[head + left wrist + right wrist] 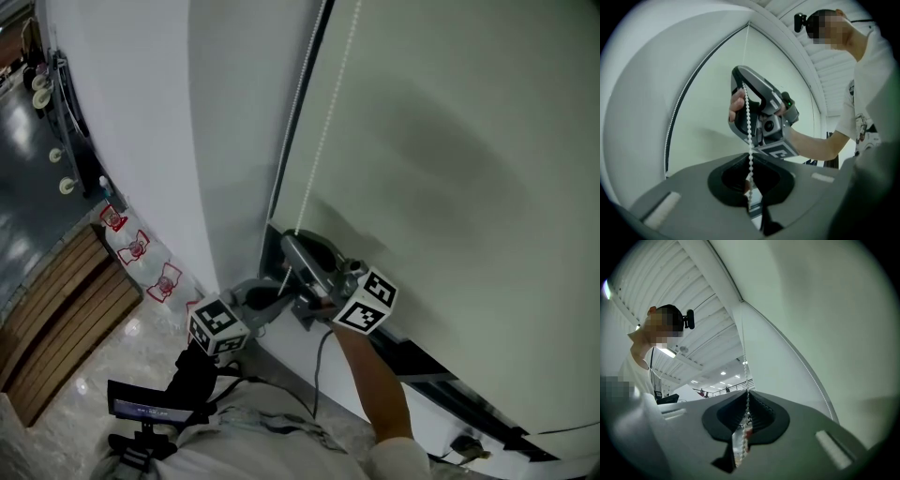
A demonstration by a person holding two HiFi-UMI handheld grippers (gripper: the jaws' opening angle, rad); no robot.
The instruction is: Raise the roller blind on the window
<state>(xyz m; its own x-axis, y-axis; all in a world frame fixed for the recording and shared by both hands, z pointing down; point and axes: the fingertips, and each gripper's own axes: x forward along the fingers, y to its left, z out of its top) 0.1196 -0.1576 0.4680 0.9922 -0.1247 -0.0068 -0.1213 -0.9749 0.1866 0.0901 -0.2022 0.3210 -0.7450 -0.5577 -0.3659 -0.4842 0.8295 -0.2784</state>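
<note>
Pinching: left claw (749, 190) and right claw (743, 427) both clamp the bead chain (322, 141).
Chain axis: vertical, running up from both.
Higher: right claw.

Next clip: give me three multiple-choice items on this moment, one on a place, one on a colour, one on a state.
1. In the head view, where on the blind does the bead chain hang?
A. left edge
B. middle
C. right edge

2. The chain's beads are:
A. black
B. white
C. red

3. The left gripper is:
A. wide open
B. shut on nothing
C. shut on the chain

Answers:
1 A, the chain runs down the blind's left side.
2 B, the beads show white in every view.
3 C, the left gripper view shows the jaws pinching the beads.
</note>
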